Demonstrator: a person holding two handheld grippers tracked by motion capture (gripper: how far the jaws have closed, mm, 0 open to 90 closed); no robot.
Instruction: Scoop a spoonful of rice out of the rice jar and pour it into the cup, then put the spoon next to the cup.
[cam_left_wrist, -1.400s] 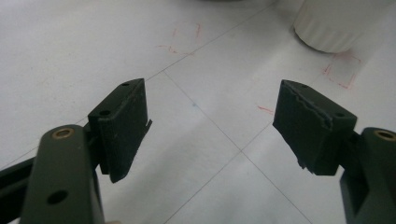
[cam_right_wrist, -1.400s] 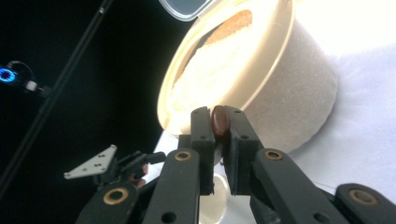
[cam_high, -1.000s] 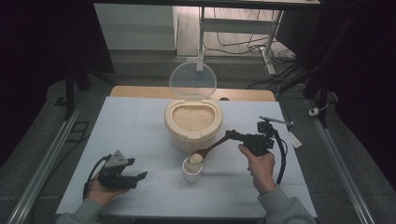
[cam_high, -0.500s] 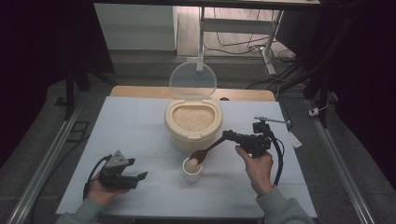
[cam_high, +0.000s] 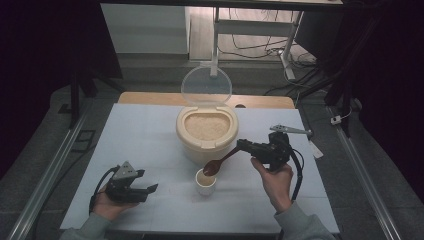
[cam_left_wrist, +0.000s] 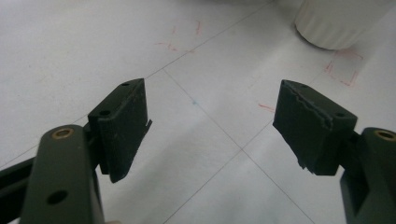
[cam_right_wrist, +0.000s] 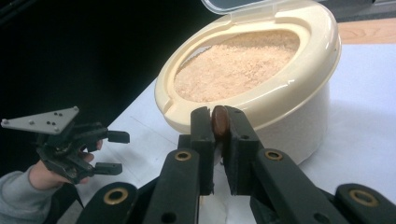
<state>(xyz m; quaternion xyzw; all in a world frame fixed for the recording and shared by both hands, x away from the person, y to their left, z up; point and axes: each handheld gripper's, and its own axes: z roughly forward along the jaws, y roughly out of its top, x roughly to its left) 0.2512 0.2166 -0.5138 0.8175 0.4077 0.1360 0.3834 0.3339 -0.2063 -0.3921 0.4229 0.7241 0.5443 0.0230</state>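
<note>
While tilted, brown glossy spoon (cam_high: 218, 164)

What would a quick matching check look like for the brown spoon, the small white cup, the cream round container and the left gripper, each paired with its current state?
Things:
1. brown wooden spoon
2. small white cup
3. cream round plastic container of grain
4. left gripper

States:
A. clear lid hinged up, open
B. jaws apart, nothing between them, low over the white table
C. handle clamped in the right gripper, bowl over the cup
D. standing on the table just in front of the container

Pairs: 1-C, 2-D, 3-A, 4-B
</note>
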